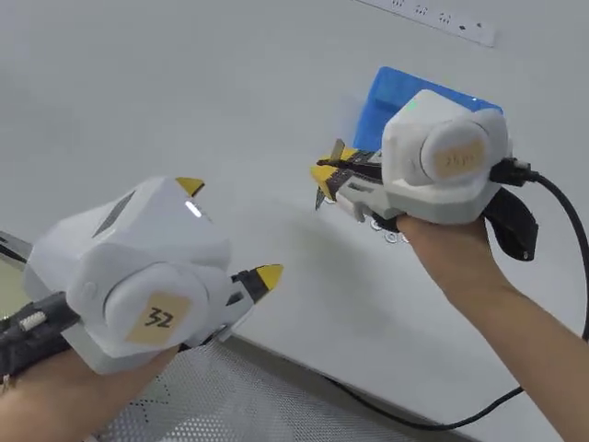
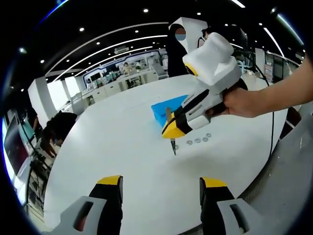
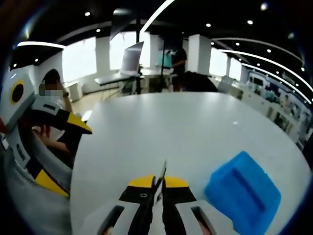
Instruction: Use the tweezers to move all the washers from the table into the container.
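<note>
Steel washers: small silvery rings in a short row on the white bench, near the blue plastic container.
Slim metal tweezers: tip pointing down, just beside the row's end.
Right gripper: yellow-tipped jaws pressed together, pinching the tweezers.
Left gripper: jaws spread, holding nothing, well apart from the washers.
Step in hand: likely lining up on a washer, with the whole row not yet moved.
Next move: a fine shift of the tip onto the nearest washer, then a firm nip.
</note>
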Action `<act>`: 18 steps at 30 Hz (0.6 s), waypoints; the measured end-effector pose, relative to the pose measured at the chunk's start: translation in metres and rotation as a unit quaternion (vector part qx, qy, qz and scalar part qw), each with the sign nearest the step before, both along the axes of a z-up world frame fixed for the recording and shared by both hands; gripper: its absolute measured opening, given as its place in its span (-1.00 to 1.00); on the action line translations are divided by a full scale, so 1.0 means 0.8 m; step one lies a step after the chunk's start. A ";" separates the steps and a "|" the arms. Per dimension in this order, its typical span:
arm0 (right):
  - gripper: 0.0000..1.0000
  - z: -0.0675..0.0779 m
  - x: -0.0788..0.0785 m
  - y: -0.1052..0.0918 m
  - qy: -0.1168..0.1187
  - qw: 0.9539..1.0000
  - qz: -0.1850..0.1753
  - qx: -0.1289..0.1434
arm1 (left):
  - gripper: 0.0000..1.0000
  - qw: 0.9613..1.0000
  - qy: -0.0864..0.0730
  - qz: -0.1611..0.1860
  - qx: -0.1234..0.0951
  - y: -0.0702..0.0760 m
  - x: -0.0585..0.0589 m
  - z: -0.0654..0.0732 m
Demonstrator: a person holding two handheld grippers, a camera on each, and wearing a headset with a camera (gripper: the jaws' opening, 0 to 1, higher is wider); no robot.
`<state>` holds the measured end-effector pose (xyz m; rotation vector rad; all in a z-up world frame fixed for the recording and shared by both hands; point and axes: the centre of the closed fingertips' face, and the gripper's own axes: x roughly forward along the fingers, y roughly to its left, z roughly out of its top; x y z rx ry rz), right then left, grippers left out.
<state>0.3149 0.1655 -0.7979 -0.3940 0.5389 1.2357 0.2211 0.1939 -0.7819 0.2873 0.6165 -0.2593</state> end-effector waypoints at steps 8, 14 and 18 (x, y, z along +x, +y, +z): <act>-0.96 0.011 0.020 -0.008 -0.012 1.000 -0.011 0.002 | 0.28 1.000 -0.002 0.003 0.001 0.002 0.000 0.001; -0.95 0.007 0.026 -0.013 -0.005 1.000 -0.019 0.002 | 0.28 1.000 -0.002 0.005 0.002 0.002 0.000 0.001; -0.95 0.005 0.027 -0.014 -0.006 1.000 -0.020 0.000 | 0.29 1.000 -0.001 0.003 0.004 0.002 0.000 0.001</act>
